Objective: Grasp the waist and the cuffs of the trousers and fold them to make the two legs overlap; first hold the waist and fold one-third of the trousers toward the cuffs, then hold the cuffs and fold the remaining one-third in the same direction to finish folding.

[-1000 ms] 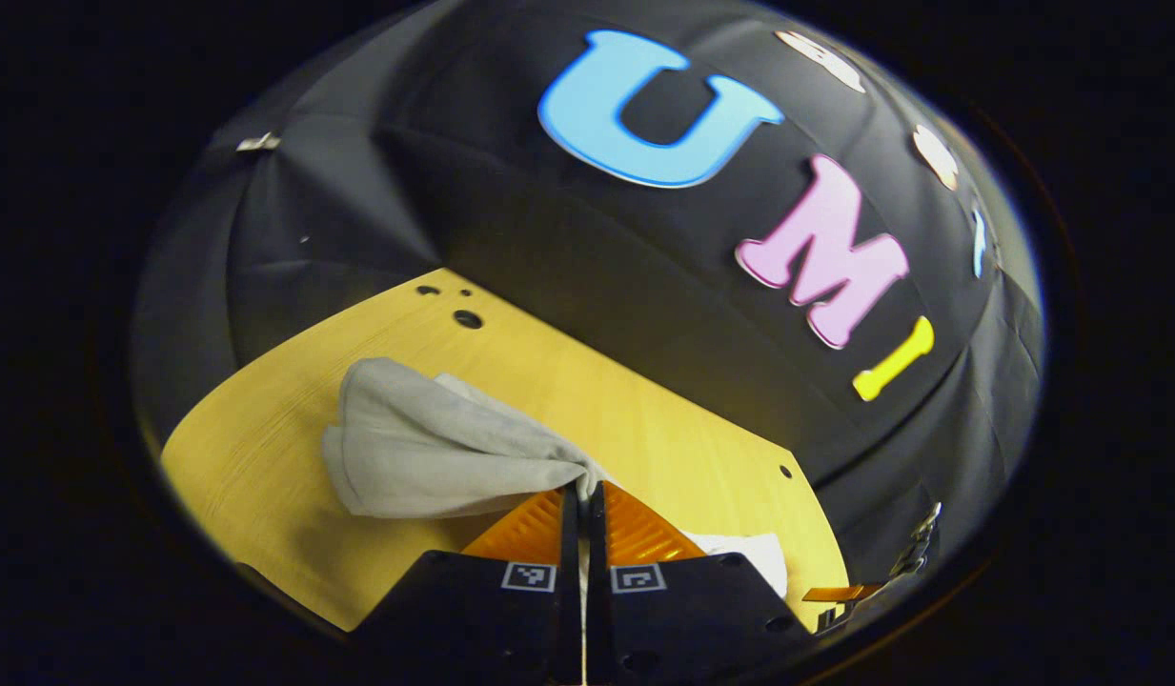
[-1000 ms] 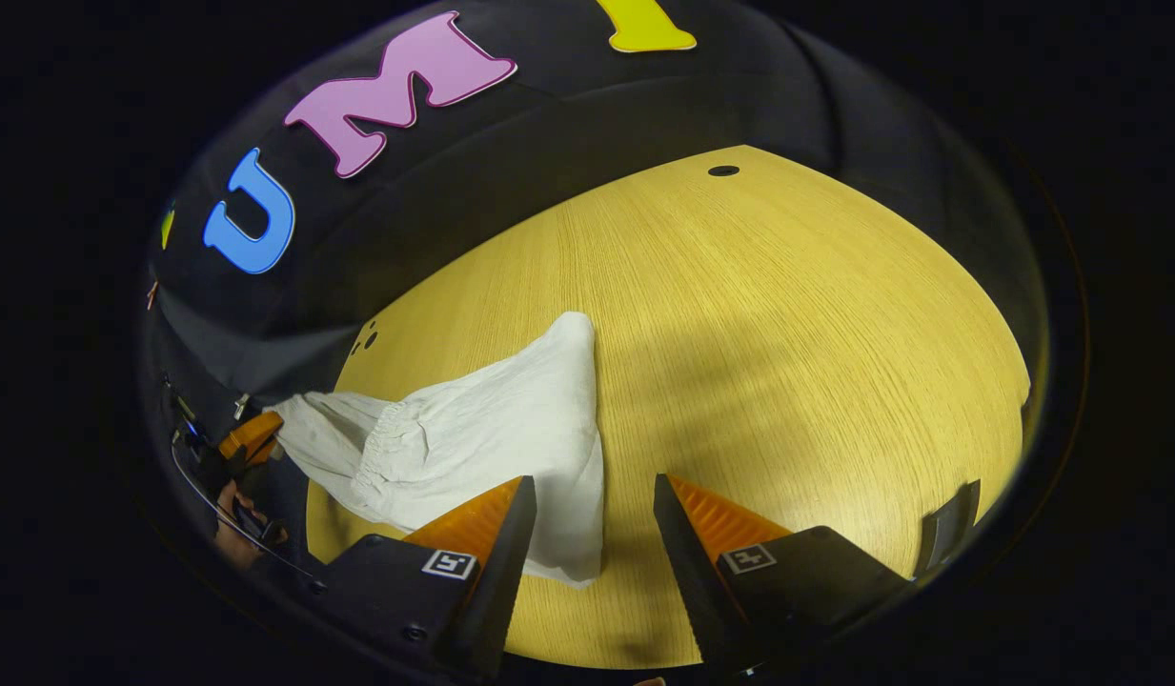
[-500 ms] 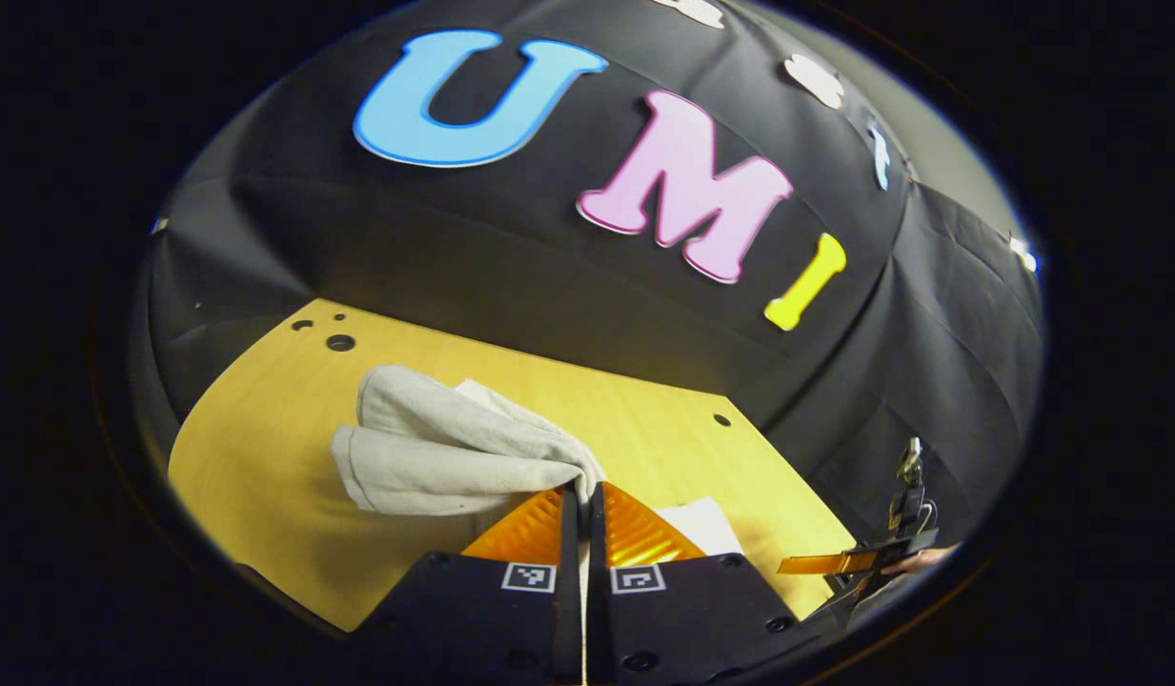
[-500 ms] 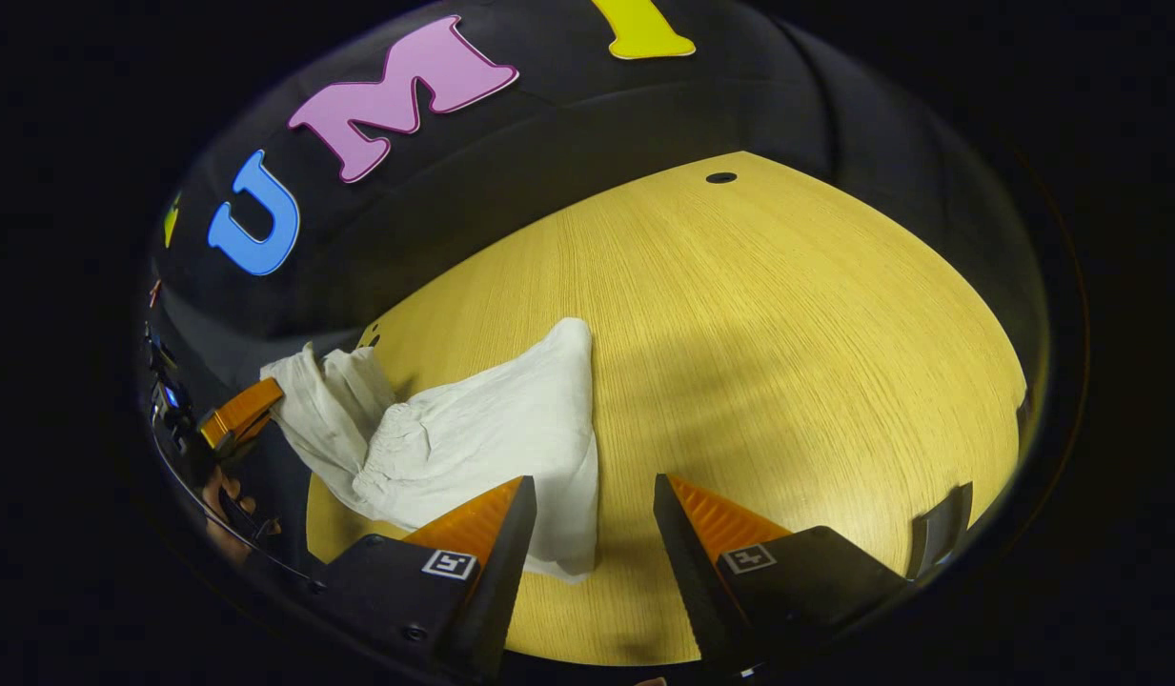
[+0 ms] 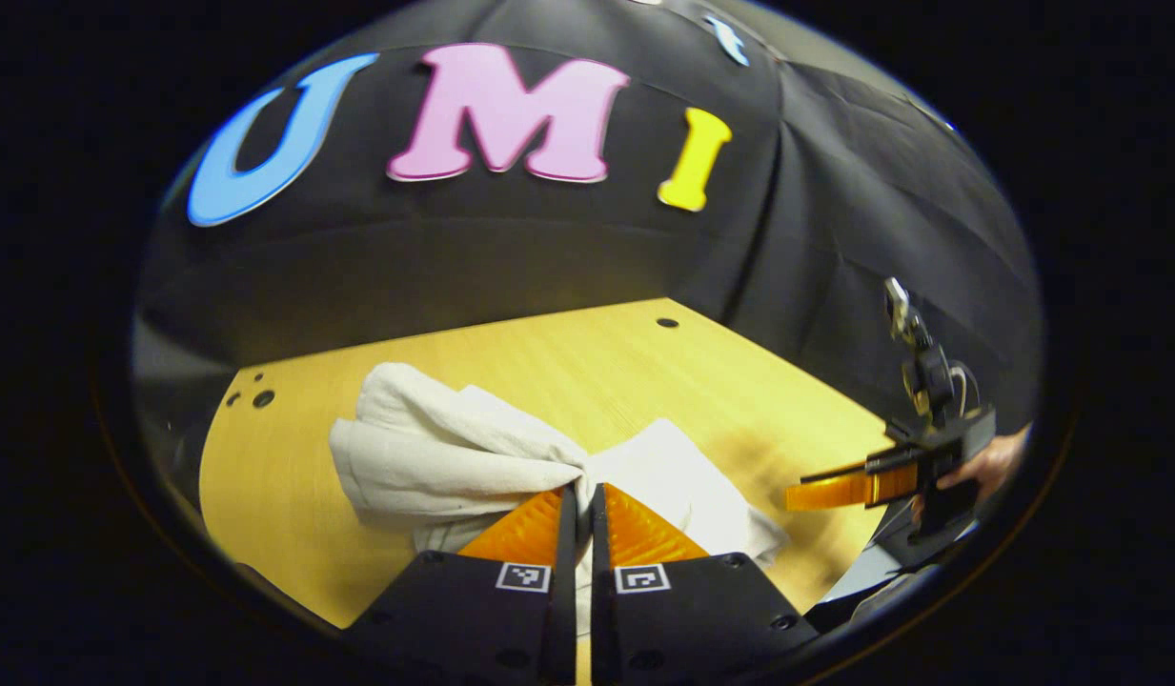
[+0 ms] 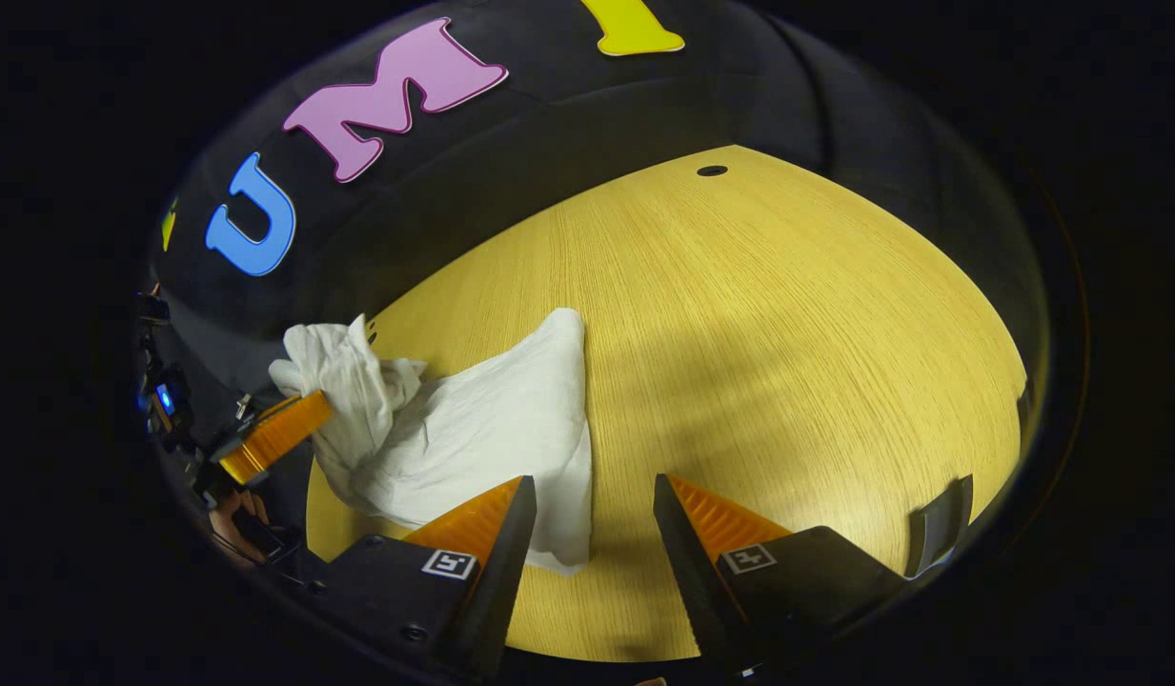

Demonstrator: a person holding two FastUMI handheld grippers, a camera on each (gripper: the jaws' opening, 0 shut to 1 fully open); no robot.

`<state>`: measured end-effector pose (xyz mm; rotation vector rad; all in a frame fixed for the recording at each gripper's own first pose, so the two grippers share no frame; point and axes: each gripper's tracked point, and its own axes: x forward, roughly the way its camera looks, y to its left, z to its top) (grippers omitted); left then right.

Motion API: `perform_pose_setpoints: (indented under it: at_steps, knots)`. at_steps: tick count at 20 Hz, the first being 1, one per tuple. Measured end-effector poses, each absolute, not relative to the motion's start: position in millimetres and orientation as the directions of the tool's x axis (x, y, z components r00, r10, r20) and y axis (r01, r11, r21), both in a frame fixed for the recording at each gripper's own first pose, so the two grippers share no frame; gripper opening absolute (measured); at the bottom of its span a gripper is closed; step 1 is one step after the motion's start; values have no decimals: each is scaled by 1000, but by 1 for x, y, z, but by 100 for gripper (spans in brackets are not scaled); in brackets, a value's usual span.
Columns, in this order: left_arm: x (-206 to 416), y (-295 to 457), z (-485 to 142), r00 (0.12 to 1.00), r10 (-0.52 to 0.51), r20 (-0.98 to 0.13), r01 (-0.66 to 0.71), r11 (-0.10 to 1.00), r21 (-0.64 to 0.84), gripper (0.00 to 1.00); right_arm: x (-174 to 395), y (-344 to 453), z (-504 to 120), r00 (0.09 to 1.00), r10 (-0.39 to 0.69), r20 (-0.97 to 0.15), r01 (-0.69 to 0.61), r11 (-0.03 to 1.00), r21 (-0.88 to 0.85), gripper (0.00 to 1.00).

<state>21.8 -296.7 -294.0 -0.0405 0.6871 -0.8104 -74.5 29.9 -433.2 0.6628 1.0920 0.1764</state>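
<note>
The white trousers point(image 5: 435, 457) lie bunched on the yellow wooden table point(image 5: 549, 362). My left gripper point(image 5: 579, 495) is shut on a gathered end of the cloth and holds it lifted above the rest. In the right gripper view the left gripper point(image 6: 306, 417) is at the far left with a bunch of cloth point(image 6: 344, 372) standing up from it. The trousers point(image 6: 501, 419) spread from there toward my right gripper point(image 6: 592, 486), which is open. Its left finger is over the cloth's near edge and its right finger is over bare table. In the left gripper view the right gripper point(image 5: 835, 488) is at the right.
A hand point(image 5: 987, 462) holds the right gripper at the table's right edge. Small holes point(image 6: 712, 171) mark the far table corners. Black cloth walls close the table's far sides. Bare wood point(image 6: 787, 333) stretches right of the trousers.
My left gripper has swung round and lifted, carrying its end of the trousers up and toward the rest of the cloth. The right gripper has stayed open and almost still.
</note>
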Motion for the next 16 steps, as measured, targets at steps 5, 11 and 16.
perform_pose_setpoints:
  at_steps: [5,11,16]
  knots:
    - [-27,-336,-285,340,-774,-534,878,465,-115,53,-76,18,-438,471,437,-766,206,790,577,78]
    - [-36,-339,-278,282,-806,-520,870,444,-216,72,-79,11,-440,474,427,-770,222,789,573,78]
    - [-6,-315,-282,348,-779,-522,787,545,-290,76,-76,12,-422,502,433,-748,191,788,585,78]
